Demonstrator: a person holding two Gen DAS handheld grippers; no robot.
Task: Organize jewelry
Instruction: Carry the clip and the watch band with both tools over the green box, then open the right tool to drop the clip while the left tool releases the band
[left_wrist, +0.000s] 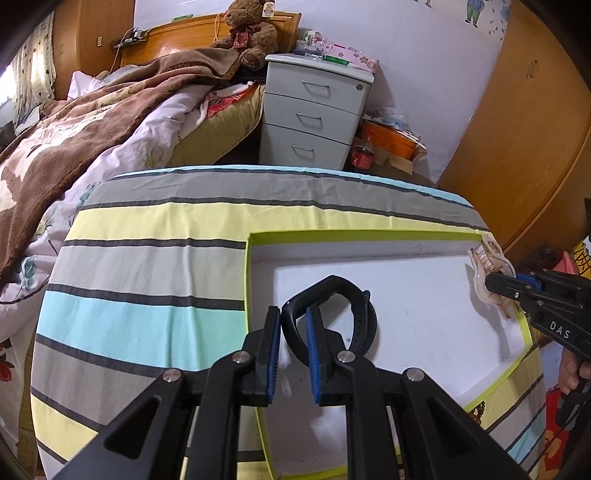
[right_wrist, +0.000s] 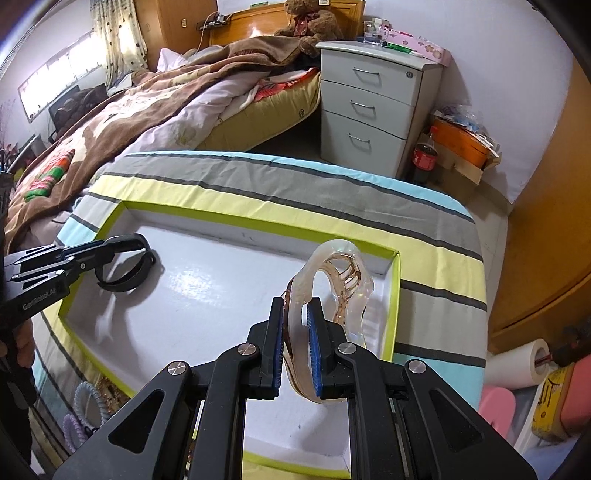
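A shallow white tray with a lime-green rim (left_wrist: 248, 280) (right_wrist: 396, 295) lies on the striped table. My left gripper (left_wrist: 293, 319) is shut on a black wristband (left_wrist: 364, 317), holding one side of its loop over the tray's left part; it also shows in the right wrist view (right_wrist: 125, 273). My right gripper (right_wrist: 295, 314) is shut on a clear peach hair claw clip (right_wrist: 340, 280), held upright over the tray's right part near its rim; the clip also shows in the left wrist view (left_wrist: 491, 269).
The striped cloth (left_wrist: 147, 266) covers the table. Purple and blue coil hair ties (right_wrist: 83, 406) lie by the tray's near left corner. A bed (left_wrist: 92, 122), a grey drawer unit (left_wrist: 314, 110) and a wooden wardrobe (left_wrist: 524, 129) stand beyond.
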